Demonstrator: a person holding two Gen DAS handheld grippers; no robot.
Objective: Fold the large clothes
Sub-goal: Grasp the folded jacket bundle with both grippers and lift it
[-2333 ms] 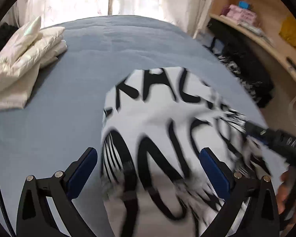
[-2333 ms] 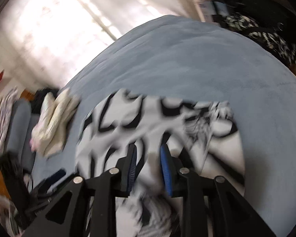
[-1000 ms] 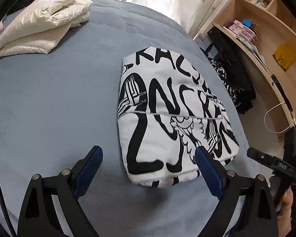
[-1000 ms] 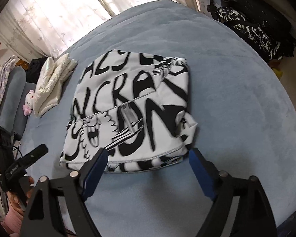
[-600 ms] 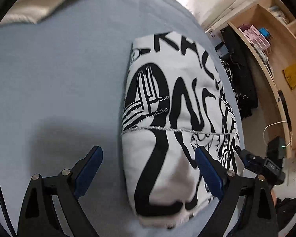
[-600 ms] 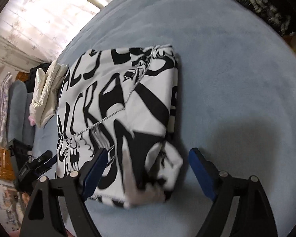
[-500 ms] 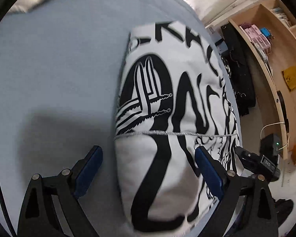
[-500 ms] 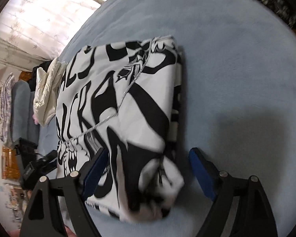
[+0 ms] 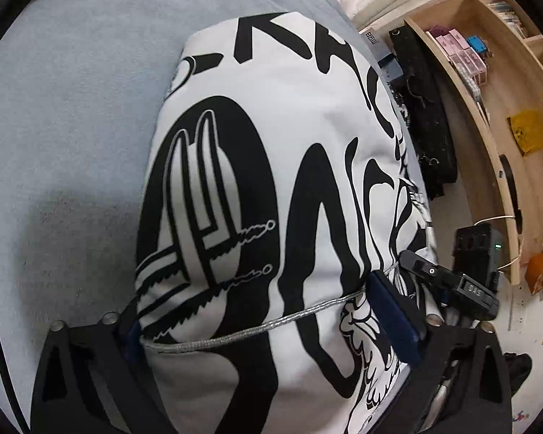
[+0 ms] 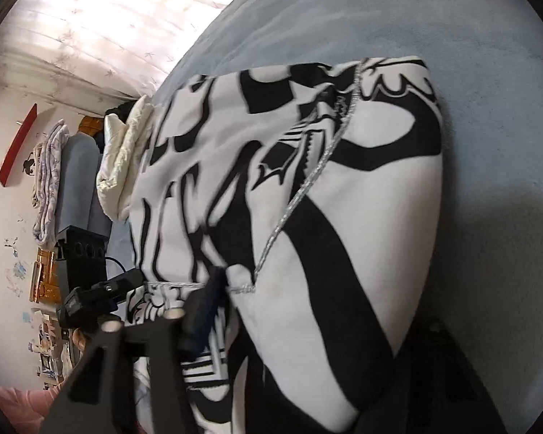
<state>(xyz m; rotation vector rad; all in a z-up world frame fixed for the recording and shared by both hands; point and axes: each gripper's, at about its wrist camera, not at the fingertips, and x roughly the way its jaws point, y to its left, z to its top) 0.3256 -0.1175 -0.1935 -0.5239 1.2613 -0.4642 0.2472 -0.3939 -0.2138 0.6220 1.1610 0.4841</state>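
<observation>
Left wrist view: my left tool [image 9: 268,311] is spread wide, its blue pads straddling the folded white garment with bold black lettering [image 9: 271,166], which lies on the grey-blue bed [image 9: 65,115]. My right tool [image 10: 307,311] likewise straddles the garment's other side; its right finger is hidden, so I cannot tell its spread.

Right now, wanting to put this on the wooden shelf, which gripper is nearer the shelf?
Right. The right gripper is at the sweatshirt's edge on the shelf side; the left gripper straddles the opposite part, farther from the shelf.
</observation>
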